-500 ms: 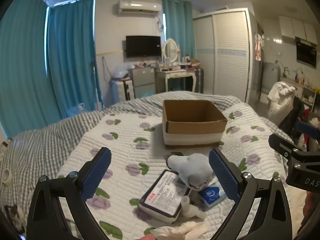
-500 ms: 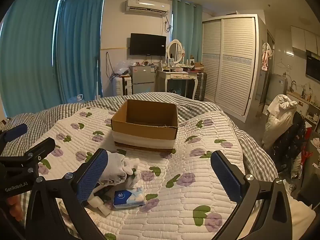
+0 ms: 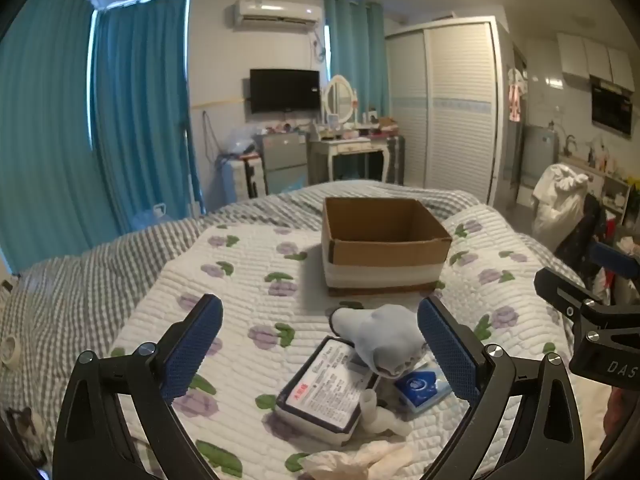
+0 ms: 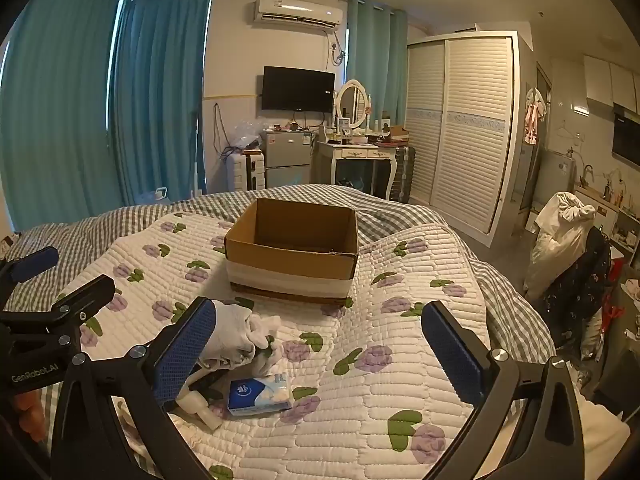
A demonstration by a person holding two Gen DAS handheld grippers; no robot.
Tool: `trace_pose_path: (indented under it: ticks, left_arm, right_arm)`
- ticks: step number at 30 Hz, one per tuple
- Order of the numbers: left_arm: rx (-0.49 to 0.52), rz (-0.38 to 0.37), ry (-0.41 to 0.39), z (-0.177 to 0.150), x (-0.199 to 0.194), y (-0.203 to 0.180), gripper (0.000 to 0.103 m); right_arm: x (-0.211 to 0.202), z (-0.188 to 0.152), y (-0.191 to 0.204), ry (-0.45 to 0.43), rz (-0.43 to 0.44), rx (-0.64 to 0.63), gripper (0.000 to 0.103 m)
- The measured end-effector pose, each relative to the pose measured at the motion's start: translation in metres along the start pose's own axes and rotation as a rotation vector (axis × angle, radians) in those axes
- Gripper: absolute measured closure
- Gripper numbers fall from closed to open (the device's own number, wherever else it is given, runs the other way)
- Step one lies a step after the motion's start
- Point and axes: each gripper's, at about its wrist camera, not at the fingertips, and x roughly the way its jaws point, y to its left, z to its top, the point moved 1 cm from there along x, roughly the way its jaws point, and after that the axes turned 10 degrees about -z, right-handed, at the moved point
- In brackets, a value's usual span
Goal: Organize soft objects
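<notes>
An open, empty cardboard box (image 3: 384,246) (image 4: 294,254) stands on the quilted bed. In front of it lies a pile: a pale blue-grey sock (image 3: 382,340) (image 4: 232,336), a wet-wipes pack (image 3: 326,394), a blue tissue packet (image 3: 420,386) (image 4: 260,394), a small white bottle (image 3: 374,412) (image 4: 198,404) and a crumpled white cloth (image 3: 360,460). My left gripper (image 3: 320,354) is open above the pile, holding nothing. My right gripper (image 4: 324,354) is open and empty, to the right of the pile.
The floral quilt (image 4: 400,280) covers a grey checked sheet (image 3: 80,272). A roll of tape (image 3: 10,350) lies at the bed's left edge. Beyond the bed are blue curtains, a small fridge (image 4: 286,158), a dressing table and a wardrobe (image 4: 460,128).
</notes>
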Motion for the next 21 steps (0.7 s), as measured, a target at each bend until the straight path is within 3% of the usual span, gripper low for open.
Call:
trace_pose_path:
  ticks: [21]
  left_arm:
    - [-0.01,-0.001,0.004,-0.0044,0.0003,0.0028,0.003]
  right_arm:
    - [-0.0027,-0.0002,0.0014,-0.002,-0.001,-0.008,0.0]
